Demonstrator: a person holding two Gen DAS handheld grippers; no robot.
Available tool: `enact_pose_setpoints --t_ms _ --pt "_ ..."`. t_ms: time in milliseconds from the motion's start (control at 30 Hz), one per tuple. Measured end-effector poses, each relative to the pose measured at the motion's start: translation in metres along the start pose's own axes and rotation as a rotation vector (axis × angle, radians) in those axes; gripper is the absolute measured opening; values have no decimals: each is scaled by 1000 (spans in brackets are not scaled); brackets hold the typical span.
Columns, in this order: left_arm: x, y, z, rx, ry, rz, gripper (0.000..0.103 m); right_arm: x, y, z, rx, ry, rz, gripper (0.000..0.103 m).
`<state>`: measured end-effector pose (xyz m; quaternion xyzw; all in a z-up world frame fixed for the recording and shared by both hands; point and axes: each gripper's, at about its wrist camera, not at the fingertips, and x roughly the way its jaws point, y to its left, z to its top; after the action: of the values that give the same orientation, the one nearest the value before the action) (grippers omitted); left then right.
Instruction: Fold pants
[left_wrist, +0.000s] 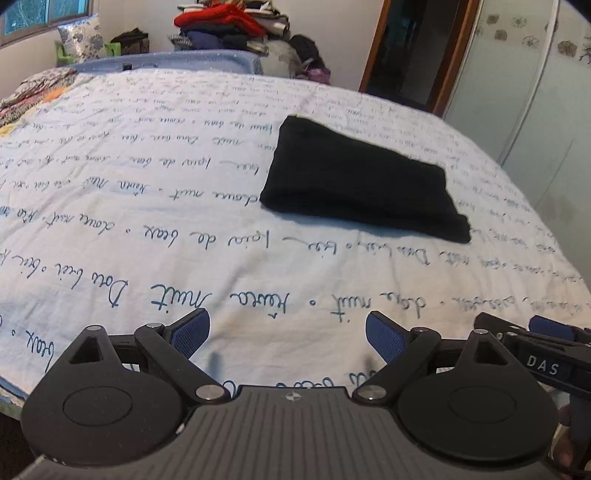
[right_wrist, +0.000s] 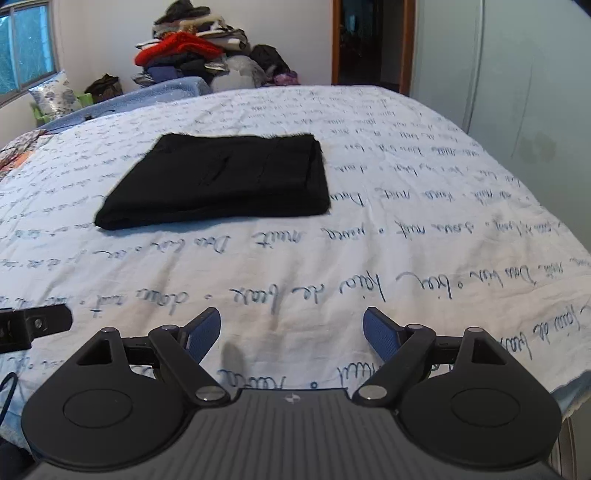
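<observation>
The black pants (left_wrist: 360, 184) lie folded into a flat rectangle on the white bedsheet with blue handwriting (left_wrist: 147, 206). In the right wrist view the pants (right_wrist: 225, 181) sit left of centre, well ahead of the fingers. My left gripper (left_wrist: 287, 332) is open and empty, held above the sheet near the bed's front edge, short of the pants. My right gripper (right_wrist: 291, 332) is open and empty, also near the front edge. The right gripper's body shows at the right edge of the left wrist view (left_wrist: 535, 347).
A pile of clothes (left_wrist: 229, 26) with a red item on top stands behind the bed by the far wall. A floral pillow (left_wrist: 83, 40) lies at the back left. A doorway (left_wrist: 410, 51) and a frosted wardrobe door (left_wrist: 535, 92) are at the right.
</observation>
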<state>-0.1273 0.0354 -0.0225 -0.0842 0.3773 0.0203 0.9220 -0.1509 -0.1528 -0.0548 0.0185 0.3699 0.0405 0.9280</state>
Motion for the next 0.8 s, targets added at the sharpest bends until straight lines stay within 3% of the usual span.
enact_pose_setpoints --t_ms 300,800 --pt "-7 -2 -4 18 -9 2 94 -9 16 -4 -55 -20 9 85" --pt "-4 -5 -6 41 1 1 94 -7 15 -7 -42 -12 10 85"
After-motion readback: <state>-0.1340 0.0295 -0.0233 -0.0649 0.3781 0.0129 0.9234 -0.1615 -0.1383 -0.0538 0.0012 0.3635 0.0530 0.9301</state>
